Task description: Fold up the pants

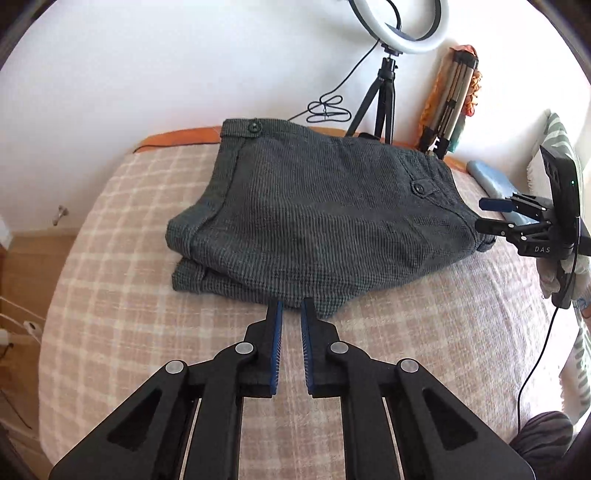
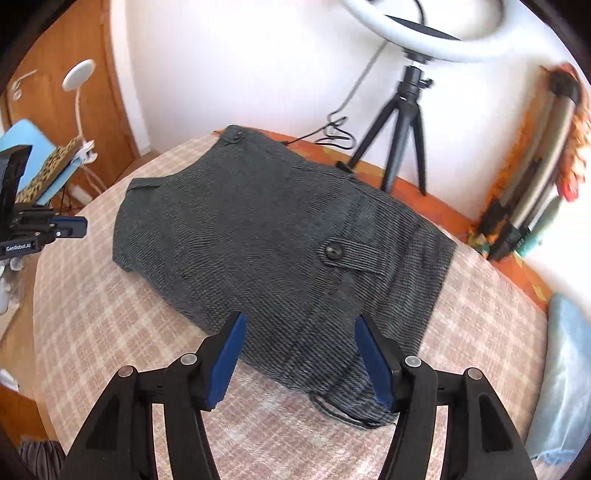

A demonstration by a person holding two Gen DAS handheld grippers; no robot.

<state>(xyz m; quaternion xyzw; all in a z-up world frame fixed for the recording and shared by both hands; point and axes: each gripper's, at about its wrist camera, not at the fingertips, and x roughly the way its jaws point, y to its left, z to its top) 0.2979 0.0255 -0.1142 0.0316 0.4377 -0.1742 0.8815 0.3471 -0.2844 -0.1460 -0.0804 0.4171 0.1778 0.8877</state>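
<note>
We start with the bed (image 1: 122,295), its checked cover carrying everything, and on it the pants (image 1: 314,221), dark grey and already doubled into a thick stack whose layered edges show at the left end in the left wrist view. The stack lies straight ahead of both tools, its long axis running across our reach from left to right rather than away from us, with the buttoned waist tabs toward the wall side. Behind it stands the ring light (image 1: 399,26) on a tripod, well apart from the cloth. Our left gripper (image 1: 291,308) sits at the near edge of the stack, its fingers almost together with a narrow gap and the tips just touching the hem; we cannot tell whether any fabric is caught between them. Our right gripper (image 2: 299,325) hangs over the near right part with its fingers spread wide, holding nothing. We judge the left the nearer to a grasp, and the next fold would likely carry one end across the long axis.
</note>
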